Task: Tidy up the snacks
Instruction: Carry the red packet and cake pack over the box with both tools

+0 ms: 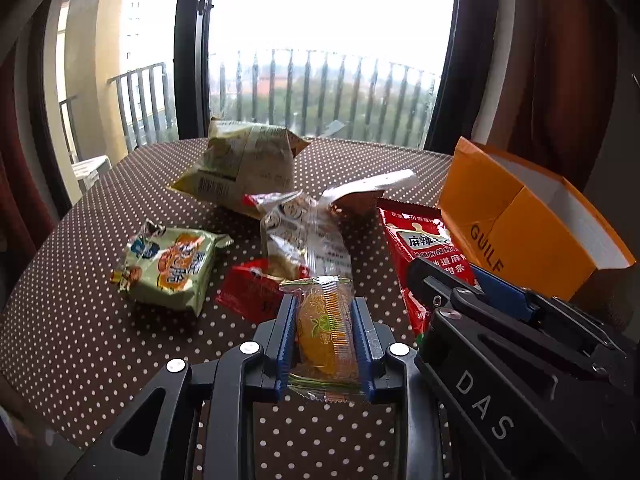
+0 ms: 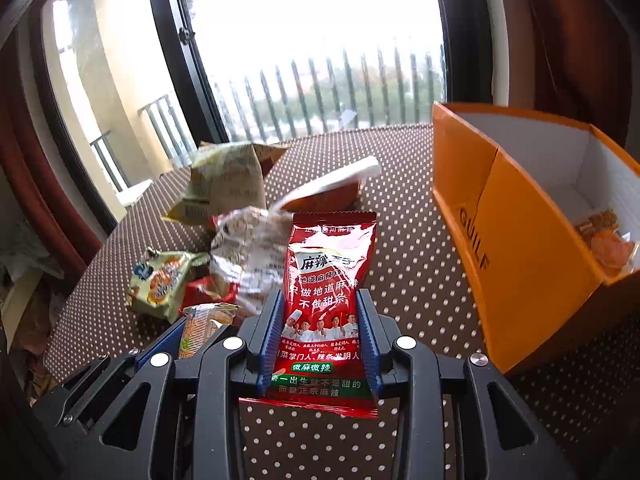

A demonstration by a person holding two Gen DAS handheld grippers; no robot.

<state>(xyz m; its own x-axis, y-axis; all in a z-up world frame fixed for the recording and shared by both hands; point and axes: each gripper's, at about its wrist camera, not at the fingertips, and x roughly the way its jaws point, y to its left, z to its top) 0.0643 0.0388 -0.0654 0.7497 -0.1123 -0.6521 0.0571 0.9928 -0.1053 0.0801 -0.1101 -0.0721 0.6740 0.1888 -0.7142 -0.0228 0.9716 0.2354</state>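
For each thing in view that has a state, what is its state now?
left gripper: shut on the yellow snack pack, held off the table.
right gripper: shut on the red spicy strip packet, held off the table.
orange box: open on top, some orange snacks already inside.
green noodle pack: sealed, lying on the table.

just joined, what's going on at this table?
A person with a handheld gripper in each hand is sorting snacks. The left gripper is shut on a small clear-wrapped yellow cake; the right gripper is shut on a red spicy-strip packet. Both are held above the polka-dot table. The orange box on the right already holds one orange snack. Several packets remain on the table.
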